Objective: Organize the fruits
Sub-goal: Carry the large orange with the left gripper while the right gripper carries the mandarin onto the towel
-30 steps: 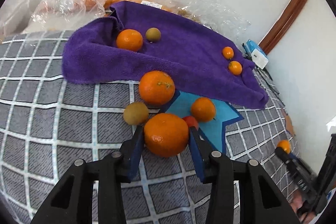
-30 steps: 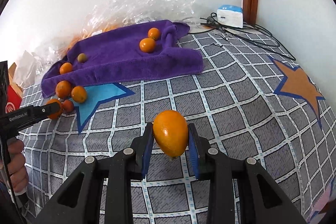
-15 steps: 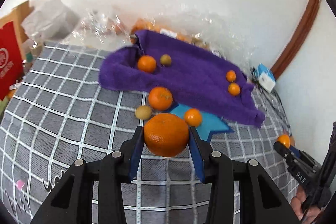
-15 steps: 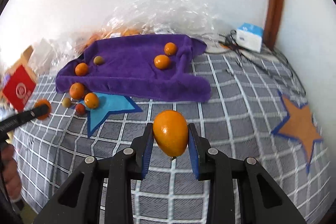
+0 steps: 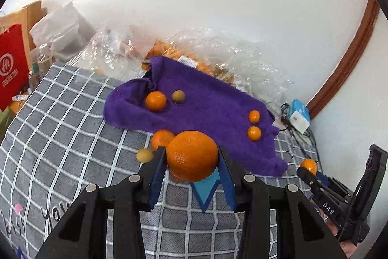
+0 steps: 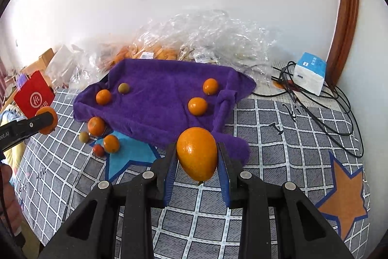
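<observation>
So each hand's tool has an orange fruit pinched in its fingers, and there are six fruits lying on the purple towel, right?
Not quite: the purple towel holds four fruits, not six, as the right wrist view shows. The other loose ones lie on the checked blanket beside it. Both the left gripper and right gripper do pinch an orange fruit.

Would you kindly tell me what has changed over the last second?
Both tongs have lifted away from the bed: the left tongs still clamp the round orange, the right tongs the oval orange. The fruit on the purple towel has stayed put.
</observation>
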Action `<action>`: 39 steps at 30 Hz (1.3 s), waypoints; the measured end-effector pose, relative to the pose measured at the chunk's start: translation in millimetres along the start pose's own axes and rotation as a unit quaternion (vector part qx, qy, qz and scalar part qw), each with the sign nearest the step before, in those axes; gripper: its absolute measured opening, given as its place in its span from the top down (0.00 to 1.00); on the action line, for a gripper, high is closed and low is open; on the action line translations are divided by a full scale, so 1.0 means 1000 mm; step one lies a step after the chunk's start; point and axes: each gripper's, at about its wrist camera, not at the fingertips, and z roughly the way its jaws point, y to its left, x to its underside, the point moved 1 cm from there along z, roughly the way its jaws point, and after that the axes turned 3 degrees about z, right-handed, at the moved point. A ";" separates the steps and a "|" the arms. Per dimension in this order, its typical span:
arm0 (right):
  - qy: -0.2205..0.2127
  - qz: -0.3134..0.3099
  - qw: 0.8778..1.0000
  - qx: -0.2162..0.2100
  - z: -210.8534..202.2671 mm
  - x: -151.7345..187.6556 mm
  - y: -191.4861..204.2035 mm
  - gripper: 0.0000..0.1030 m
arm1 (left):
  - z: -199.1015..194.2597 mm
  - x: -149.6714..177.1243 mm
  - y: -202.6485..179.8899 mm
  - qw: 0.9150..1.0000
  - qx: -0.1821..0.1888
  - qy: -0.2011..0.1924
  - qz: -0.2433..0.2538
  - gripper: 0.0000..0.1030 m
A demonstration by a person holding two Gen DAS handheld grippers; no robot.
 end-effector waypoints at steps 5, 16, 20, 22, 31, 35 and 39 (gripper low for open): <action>-0.009 0.020 1.000 0.018 -0.011 0.001 -0.003 0.69 | 0.000 -0.007 0.001 1.000 0.005 -0.002 0.013 0.61; -0.046 0.072 0.995 0.056 -0.048 -0.007 0.006 0.69 | -0.016 -0.036 0.008 0.997 0.047 -0.005 0.054 0.61; -0.060 0.082 0.993 0.057 -0.042 -0.019 0.008 0.69 | -0.009 -0.051 0.014 0.997 0.048 -0.017 0.059 0.61; -0.063 0.086 0.993 0.052 -0.035 -0.024 0.008 0.69 | -0.004 -0.057 0.017 0.997 0.044 -0.022 0.060 0.61; -0.052 0.078 0.995 0.043 0.028 -0.049 0.007 0.69 | 0.056 -0.093 0.028 0.998 0.023 -0.018 0.062 0.61; -0.024 0.078 0.996 0.025 0.064 -0.049 0.006 0.69 | 0.085 -0.104 0.028 0.998 0.021 -0.009 0.061 0.61; 0.006 0.064 0.998 0.022 0.100 -0.041 0.013 0.69 | 0.105 -0.104 0.029 0.998 0.023 0.001 0.053 0.61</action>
